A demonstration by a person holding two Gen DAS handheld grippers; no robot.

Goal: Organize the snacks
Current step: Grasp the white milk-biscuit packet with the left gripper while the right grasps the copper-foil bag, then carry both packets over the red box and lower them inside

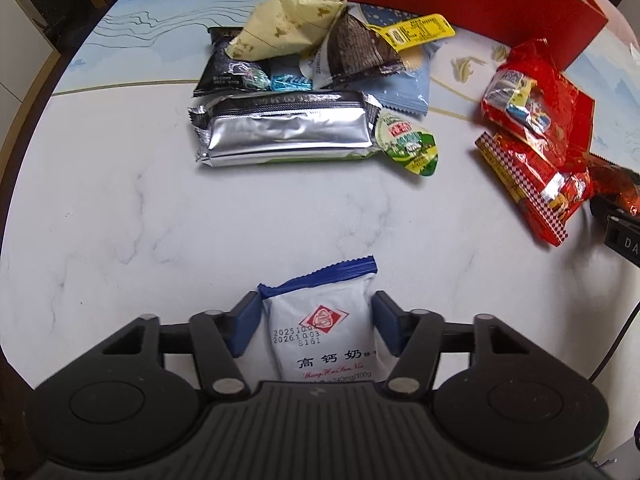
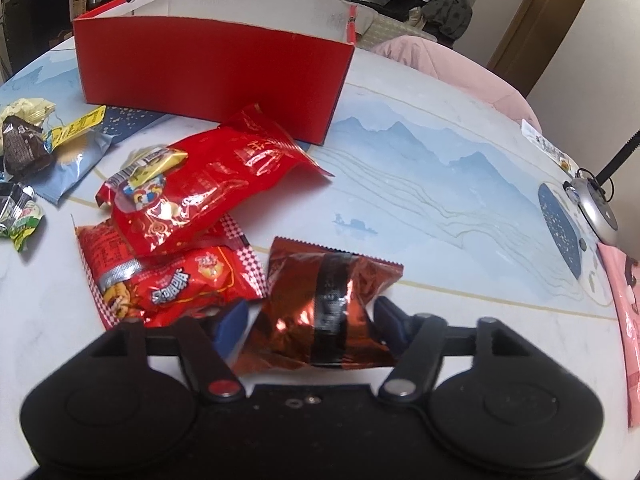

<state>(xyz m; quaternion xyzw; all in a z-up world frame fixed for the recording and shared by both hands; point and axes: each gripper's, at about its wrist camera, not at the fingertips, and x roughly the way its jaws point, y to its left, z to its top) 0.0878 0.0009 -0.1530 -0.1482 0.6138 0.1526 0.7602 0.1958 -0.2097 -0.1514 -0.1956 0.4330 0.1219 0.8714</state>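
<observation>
Left gripper [image 1: 318, 326]: points steeply down at the table; blue pads sit against both sides of a white biscuit packet, jaws about half closed on it.
White biscuit packet [image 1: 326, 324]: blue crimped top edge, red diamond logo, printed date codes; lies on the bare marble table [image 1: 280, 220] between the pads, apart from the other snacks.
Right gripper [image 2: 308, 324]: tilted down over the table; pads press both flanks of a copper-red foil packet, jaws part closed on it.
Copper-red foil packet [image 2: 324, 304]: crinkled, black band down its middle; base on the table, just beside the red snack pile.
Red snack pile: checker-edged red packet [image 2: 172, 280] lies under a glossy red bag [image 2: 200, 188]; both left of the right gripper.
Mixed pile, left wrist view: silver foil packet [image 1: 288, 132] nearest, green jelly cup [image 1: 408, 142] touching its right end; behind them a black packet [image 1: 226, 62], pale yellow bag [image 1: 288, 24], dark pyramid packet [image 1: 356, 50], yellow stick packet [image 1: 420, 30] and pale blue packet [image 1: 404, 88], overlapping.
Red box [image 2: 212, 64]: open top, white inside, stands on the table behind the red snacks; contents not visible.
Table edge, right wrist view: pink packet [image 2: 626, 320] at far right.
</observation>
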